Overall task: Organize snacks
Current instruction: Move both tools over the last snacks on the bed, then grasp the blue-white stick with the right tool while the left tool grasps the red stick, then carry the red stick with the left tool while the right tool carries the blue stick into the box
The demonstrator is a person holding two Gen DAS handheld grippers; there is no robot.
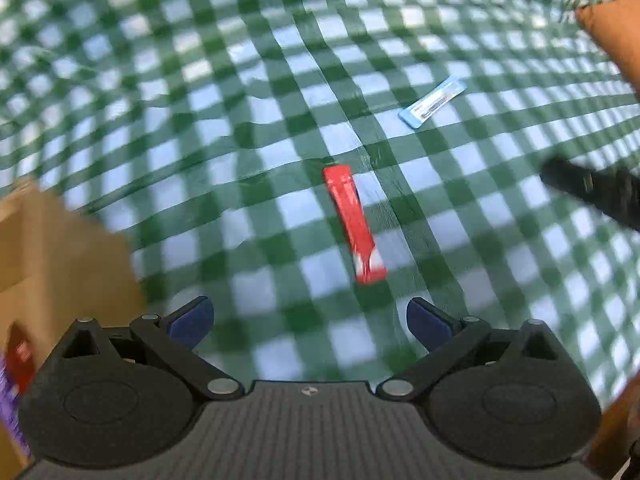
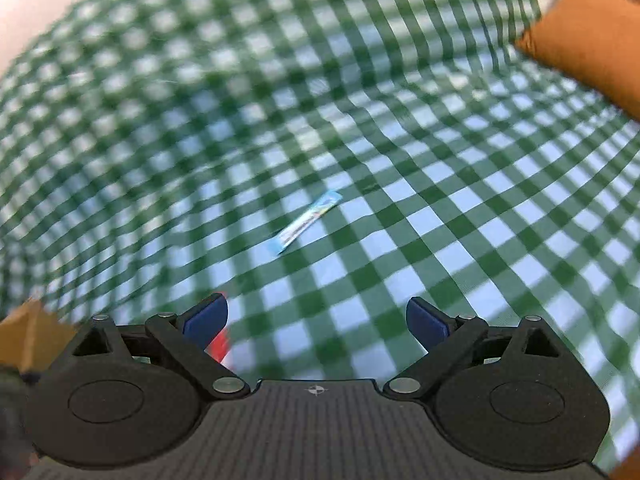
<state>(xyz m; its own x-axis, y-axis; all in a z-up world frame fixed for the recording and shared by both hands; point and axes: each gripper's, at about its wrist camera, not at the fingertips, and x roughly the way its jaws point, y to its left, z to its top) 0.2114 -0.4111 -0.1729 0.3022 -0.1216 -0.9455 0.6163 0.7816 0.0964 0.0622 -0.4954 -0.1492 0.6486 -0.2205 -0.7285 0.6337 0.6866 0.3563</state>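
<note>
A red snack stick (image 1: 354, 222) lies on the green checked tablecloth (image 1: 248, 128), just ahead of my left gripper (image 1: 310, 314), which is open and empty above the cloth. A light blue snack stick (image 1: 433, 102) lies farther off to the right. In the right wrist view the blue stick (image 2: 309, 222) lies ahead of my right gripper (image 2: 316, 314), which is open and empty. A bit of the red stick (image 2: 219, 346) shows behind its left finger. Both views are blurred.
A brown cardboard box (image 1: 52, 248) stands at the left, with red and purple packets (image 1: 18, 364) at its lower edge. An orange-brown box (image 2: 588, 36) sits at the far right. The other gripper's dark finger (image 1: 592, 192) reaches in from the right.
</note>
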